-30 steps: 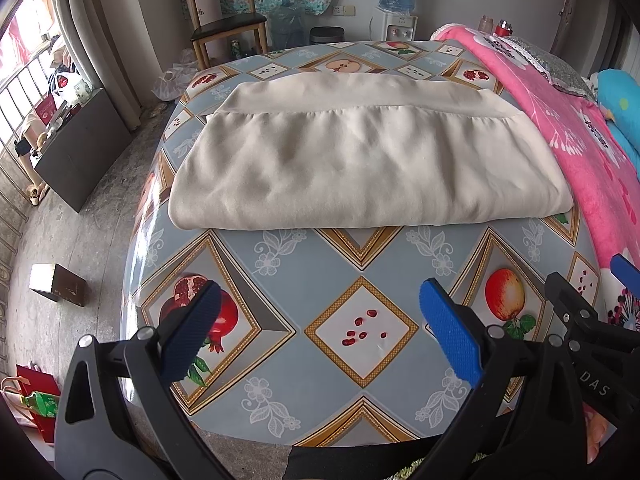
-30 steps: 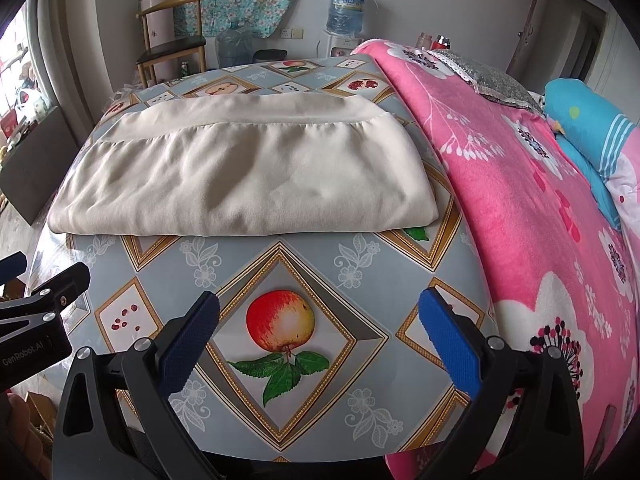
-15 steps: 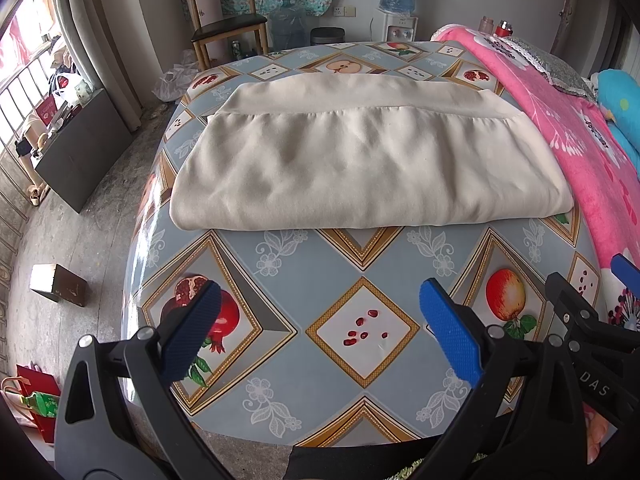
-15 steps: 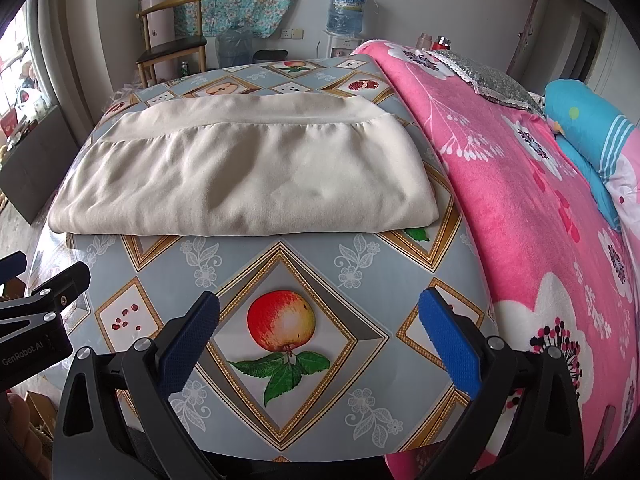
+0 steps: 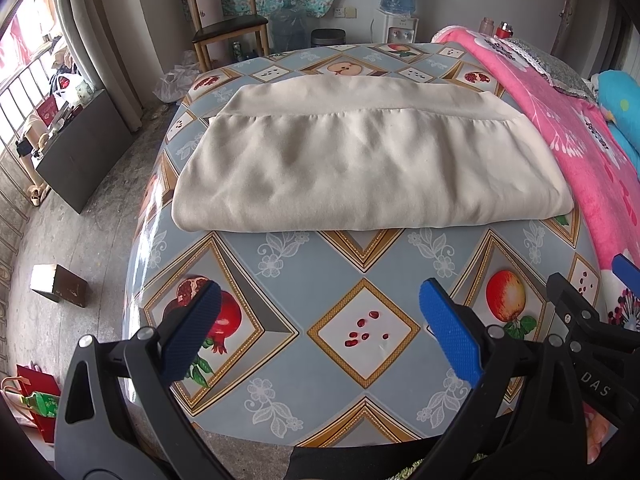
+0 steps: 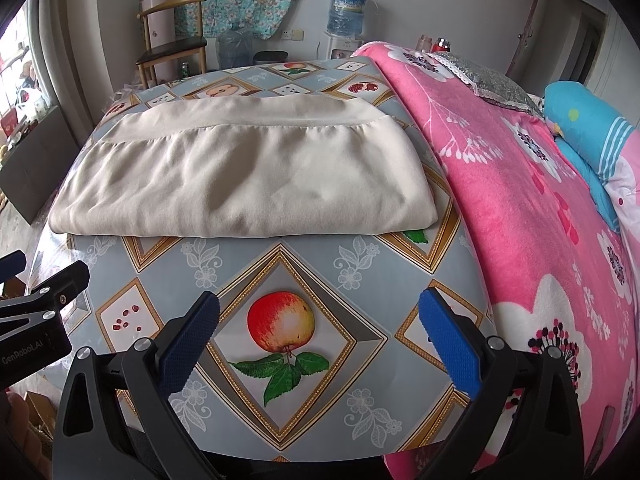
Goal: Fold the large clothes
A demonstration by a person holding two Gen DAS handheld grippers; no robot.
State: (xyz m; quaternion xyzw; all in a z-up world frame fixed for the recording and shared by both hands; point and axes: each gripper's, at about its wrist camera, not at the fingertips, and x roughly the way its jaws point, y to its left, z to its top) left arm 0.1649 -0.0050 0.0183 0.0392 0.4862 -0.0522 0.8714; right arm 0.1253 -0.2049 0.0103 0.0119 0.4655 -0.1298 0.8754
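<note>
Spread over the worktop, a fruit-patterned grey-blue oilcloth (image 5: 352,264) carries the cream fabric garment (image 5: 368,168), folded into a band mid-surface. Left gripper (image 5: 320,328) and right gripper (image 6: 318,330) hover wide apart, empty; next likely gripping its ends.

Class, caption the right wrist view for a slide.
Open right gripper hovers short of the folded cream garment on the table.

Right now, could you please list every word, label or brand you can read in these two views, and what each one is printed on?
"DAS": on the black body of the right gripper, the rest cut off at the left wrist view's edge.
"GenRobot.AI": on the black body of the left gripper, seen in the right wrist view.
Label on the water bottle: too blurred to read.
Mark on the white panel on the chair: too small to read.
</note>
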